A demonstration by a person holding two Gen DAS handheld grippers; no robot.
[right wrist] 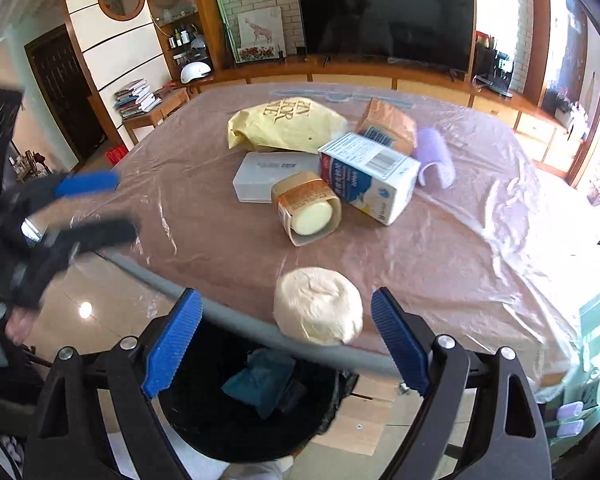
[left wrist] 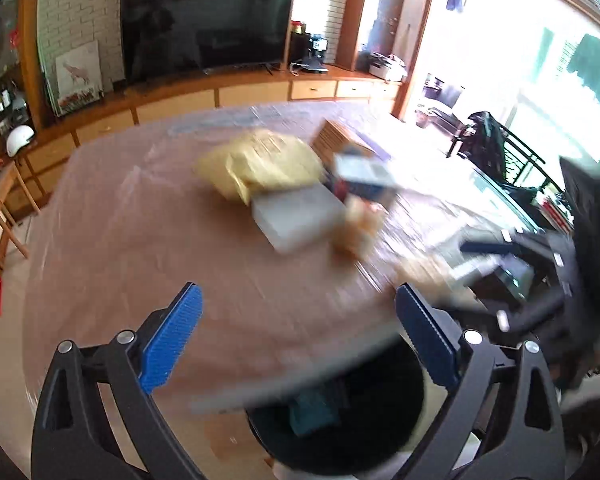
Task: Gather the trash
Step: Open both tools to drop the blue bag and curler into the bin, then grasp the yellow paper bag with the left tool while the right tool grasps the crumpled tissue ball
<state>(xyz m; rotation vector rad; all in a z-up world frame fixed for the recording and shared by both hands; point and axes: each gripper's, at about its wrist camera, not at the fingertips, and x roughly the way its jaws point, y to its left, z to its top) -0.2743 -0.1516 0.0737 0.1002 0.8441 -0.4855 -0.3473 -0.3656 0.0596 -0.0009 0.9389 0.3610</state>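
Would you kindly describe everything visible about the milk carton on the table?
The milk carton is a white and blue box, apparently of coated card, lying on its side with a barcode and a printed panel facing up. It rests on the plastic-covered table, against the gold jar and beside the purple roll. Neither gripper touches it.

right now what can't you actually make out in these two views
- Left wrist view: motion blur smears the yellow bag, clear plastic box and milk carton; no print is readable.
- Trash bin: the table edge and the right gripper cut it off, and its black liner hides everything but a teal item.
- Right wrist view: the left gripper is blurred at the frame's left side.
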